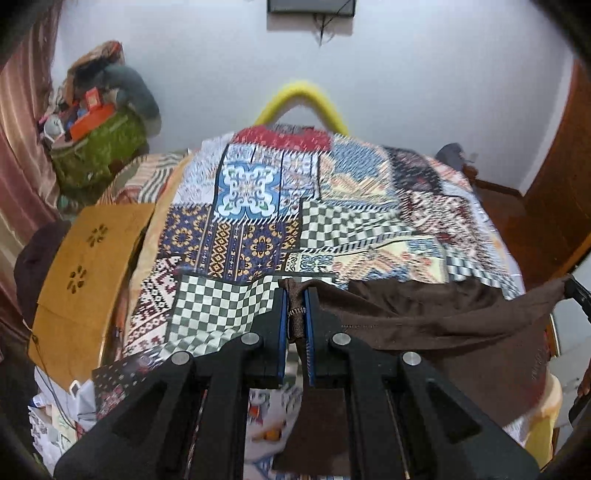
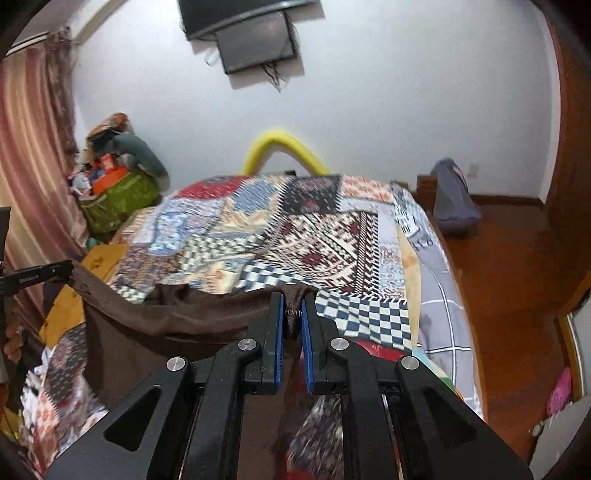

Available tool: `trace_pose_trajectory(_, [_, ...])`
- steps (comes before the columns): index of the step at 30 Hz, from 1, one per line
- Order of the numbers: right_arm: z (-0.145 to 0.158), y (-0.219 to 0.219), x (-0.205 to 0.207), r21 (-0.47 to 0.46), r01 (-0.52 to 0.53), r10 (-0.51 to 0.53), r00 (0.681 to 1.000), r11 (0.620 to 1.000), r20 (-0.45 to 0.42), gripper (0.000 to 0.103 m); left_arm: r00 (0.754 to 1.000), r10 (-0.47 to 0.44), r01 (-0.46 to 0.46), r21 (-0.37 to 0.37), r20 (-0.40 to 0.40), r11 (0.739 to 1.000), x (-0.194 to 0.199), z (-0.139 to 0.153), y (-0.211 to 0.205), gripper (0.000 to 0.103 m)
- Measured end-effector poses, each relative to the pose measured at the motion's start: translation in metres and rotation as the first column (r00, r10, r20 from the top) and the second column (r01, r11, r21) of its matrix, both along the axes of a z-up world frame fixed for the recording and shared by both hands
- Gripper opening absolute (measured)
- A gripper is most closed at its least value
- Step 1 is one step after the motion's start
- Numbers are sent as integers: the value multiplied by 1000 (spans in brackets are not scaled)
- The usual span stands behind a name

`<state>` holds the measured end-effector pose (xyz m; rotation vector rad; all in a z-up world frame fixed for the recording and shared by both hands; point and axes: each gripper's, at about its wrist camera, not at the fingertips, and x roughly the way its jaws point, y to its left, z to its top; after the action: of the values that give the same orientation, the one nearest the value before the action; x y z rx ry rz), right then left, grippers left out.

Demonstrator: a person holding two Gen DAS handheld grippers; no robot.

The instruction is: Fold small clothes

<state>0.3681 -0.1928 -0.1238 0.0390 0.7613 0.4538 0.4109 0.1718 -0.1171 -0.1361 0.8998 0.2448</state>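
Jaws of both grippers (image 1: 295, 314) (image 2: 293, 317) clamp the brown garment (image 1: 424, 310); no legible writing.

The brown cloth (image 1: 424, 314) hangs down behind the left gripper (image 1: 295, 314), so its bottom is hidden. The quilt (image 2: 295, 229) looks blurry. The screen (image 1: 311, 6) is cut off.

even indoor light, motion blur, fisheye-warped dark corners
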Motion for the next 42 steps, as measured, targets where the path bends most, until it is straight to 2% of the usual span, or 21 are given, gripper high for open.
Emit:
trace_pose_trajectory(5, [-29,2,33,-20,17,-18,998,1000,-64,8,997,16,-17,-21,-71,1000,44,-45,16,8])
trace_pose_trajectory(8, [-41,5,42,-45,24,-27,997,999,-77,9,993,-7,0,-58,-119,998,64,-74,22,9])
trace_pose_trajectory(11, [-43,5,43,-89,50,-55,997,995,-53,10,990,1,-5,-30,-143,1000,72,-88,23,10])
trace_pose_trajectory(12, [-41,2,41,-95,58,-62,998,994,-34,12,990,3,-7,-29,-138,1000,70,-88,23,12])
trace_pose_trajectory(17, [-25,-9,25,-81,51,-51,999,995,2,30,996,-2,1,-9,-94,1000,54,-77,27,43])
trace_pose_trajectory(23, [-23,-10,-15,-82,-15,13,1000,997,-20,42,994,-32,29,-34,-102,999,11,-67,28,54])
trace_pose_trajectory(28, [-40,-5,-47,-83,-64,56,995,994,-88,43,983,-90,83,-48,-159,995,-29,-83,18,62])
trace_pose_trajectory(33, [-64,-1,-72,-59,-90,78,981,994,-180,43,959,-164,144,-102,-232,984,-61,-111,-3,62])
trace_pose_trajectory(37, [-79,3,-80,-24,-99,90,968,995,-232,43,956,-185,167,-97,-229,981,-78,-122,-19,62])
trace_pose_trajectory(39, [-83,6,-81,-7,-109,104,963,994,-247,43,953,-205,184,-112,-224,976,-82,-124,-24,42])
trace_pose_trajectory(40, [-83,8,-81,-5,-120,115,961,993,-253,43,949,-225,199,-136,-219,971,-83,-124,-26,27])
trace_pose_trajectory(41, [-83,11,-81,10,-144,141,954,990,-263,38,947,-237,209,-143,-216,967,-85,-123,-29,19])
trace_pose_trajectory(42, [-83,15,-80,11,-161,158,949,987,-274,27,948,-237,216,-117,-213,969,-86,-121,-34,15])
